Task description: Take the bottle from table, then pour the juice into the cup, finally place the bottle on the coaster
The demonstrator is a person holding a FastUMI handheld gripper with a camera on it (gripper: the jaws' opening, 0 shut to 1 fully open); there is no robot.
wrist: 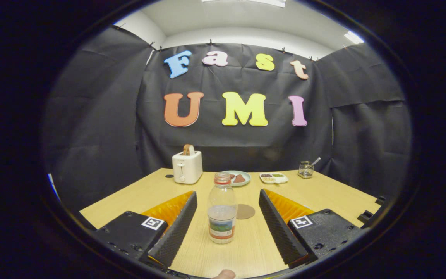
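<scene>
A clear plastic bottle [222,211] with a printed label and no cap stands upright on the wooden table [323,193], holding a little liquid at the bottom. It stands between my two fingers without touching either. My gripper [227,199] is open wide around it. A round brown coaster [245,211] lies flat just behind and to the right of the bottle. I cannot pick out a cup for certain.
Beyond the fingers, a white toaster [187,166] with a slice of bread stands at the back left. A plate [238,178] with food, a small divided tray [273,178] and a wire holder [306,169] line the table's far side. Black cloth walls the booth.
</scene>
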